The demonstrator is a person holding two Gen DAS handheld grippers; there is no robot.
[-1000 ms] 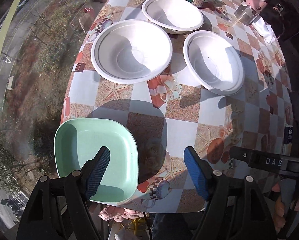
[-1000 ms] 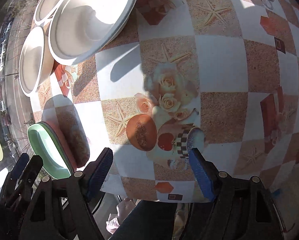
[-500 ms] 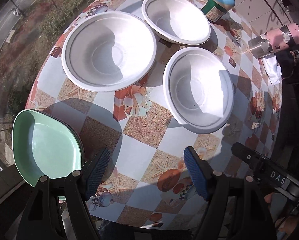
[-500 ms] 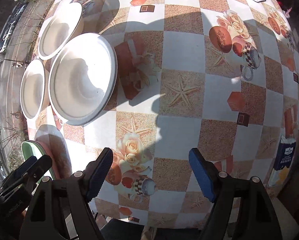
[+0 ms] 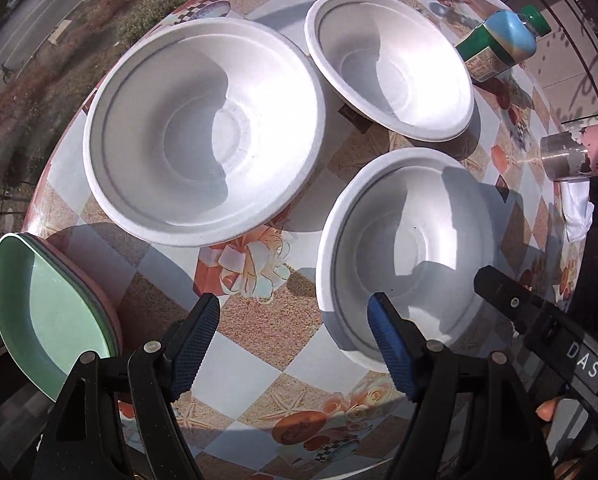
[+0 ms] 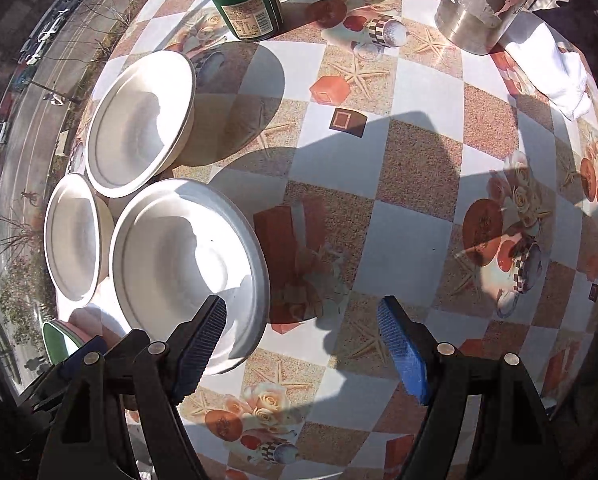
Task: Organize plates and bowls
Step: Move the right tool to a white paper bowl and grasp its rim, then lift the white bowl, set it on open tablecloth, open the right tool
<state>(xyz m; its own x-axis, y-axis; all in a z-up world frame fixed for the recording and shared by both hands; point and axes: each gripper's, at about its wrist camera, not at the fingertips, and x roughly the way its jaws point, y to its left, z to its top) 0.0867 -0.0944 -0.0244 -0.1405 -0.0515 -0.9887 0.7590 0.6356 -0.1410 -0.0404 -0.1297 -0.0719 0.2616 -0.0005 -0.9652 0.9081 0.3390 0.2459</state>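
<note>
Where legible: "DAS" on right hand-held gripper point(image 5: 583, 364)

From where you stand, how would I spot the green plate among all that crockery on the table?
Start at the checked, flower-printed tablecloth and its cluster of three round white bowls, the biggest being the large bowl. Follow the table's edge past that bowl toward the near corner. There lies the green plate, on top of a pink one: the only coloured, squarish dish, while its neighbours are white and round.
</note>
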